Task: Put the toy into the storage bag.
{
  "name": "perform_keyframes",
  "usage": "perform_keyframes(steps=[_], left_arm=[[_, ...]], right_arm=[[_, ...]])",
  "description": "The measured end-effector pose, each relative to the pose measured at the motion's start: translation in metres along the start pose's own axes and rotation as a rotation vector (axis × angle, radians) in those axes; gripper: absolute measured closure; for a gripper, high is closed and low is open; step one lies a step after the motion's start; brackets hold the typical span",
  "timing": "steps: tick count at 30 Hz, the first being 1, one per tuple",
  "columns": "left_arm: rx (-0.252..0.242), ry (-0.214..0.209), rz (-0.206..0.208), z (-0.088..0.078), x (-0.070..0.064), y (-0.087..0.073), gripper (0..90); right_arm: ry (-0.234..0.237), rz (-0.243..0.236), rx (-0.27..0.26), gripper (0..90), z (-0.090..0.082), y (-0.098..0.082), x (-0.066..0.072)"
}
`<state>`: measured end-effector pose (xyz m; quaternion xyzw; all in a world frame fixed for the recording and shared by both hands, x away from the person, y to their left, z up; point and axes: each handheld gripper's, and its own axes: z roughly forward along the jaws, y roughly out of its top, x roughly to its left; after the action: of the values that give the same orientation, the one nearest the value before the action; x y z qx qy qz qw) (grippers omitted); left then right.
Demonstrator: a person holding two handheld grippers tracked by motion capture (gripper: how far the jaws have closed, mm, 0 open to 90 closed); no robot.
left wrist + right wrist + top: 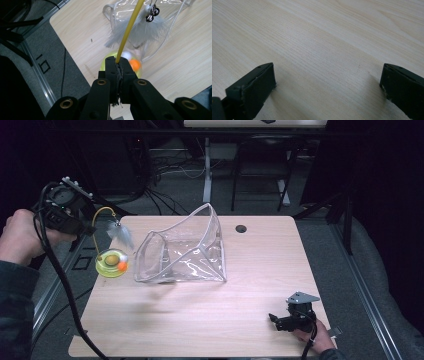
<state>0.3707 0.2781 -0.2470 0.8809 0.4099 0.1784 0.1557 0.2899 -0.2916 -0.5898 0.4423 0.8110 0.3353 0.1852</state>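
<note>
My left gripper (90,221) is raised at the table's left edge, shut on the thin yellow wand (128,30) of a cat toy. The wand curves over to a grey feather tuft (122,234) with small bells (152,12). Below the jaws is the toy's round yellow-green base (112,262), holding an orange ball (135,64) and a white one; whether it rests on the table I cannot tell. A clear plastic pouch (182,250) stands open just right of the toy. My right gripper (274,319) rests open on the wood near the front right corner, nothing between its jaws (327,82).
The light wooden table (200,320) has a dark cable hole (241,228) at the back. Metal rails run along the floor on both sides, with cables and desk legs behind the table. A black cable trails from the left gripper past the front left corner.
</note>
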Motion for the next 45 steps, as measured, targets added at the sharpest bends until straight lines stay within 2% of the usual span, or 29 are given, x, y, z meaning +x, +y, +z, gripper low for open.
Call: perform_keyframes(steps=[10,27,45], left_arm=[[-0.008,0.009,0.020,-0.009,-0.004,0.017,88.3],[-0.009,0.008,0.060,-0.014,-0.009,0.042,88.3],[0.002,-0.006,0.095,-0.002,-0.020,0.070,88.3]], right_arm=[[0.000,0.001,0.003,0.0,0.000,0.000,0.000],[0.001,0.000,0.003,0.0,0.000,0.000,0.000],[0.001,0.000,0.003,0.0,0.000,0.000,0.000]])
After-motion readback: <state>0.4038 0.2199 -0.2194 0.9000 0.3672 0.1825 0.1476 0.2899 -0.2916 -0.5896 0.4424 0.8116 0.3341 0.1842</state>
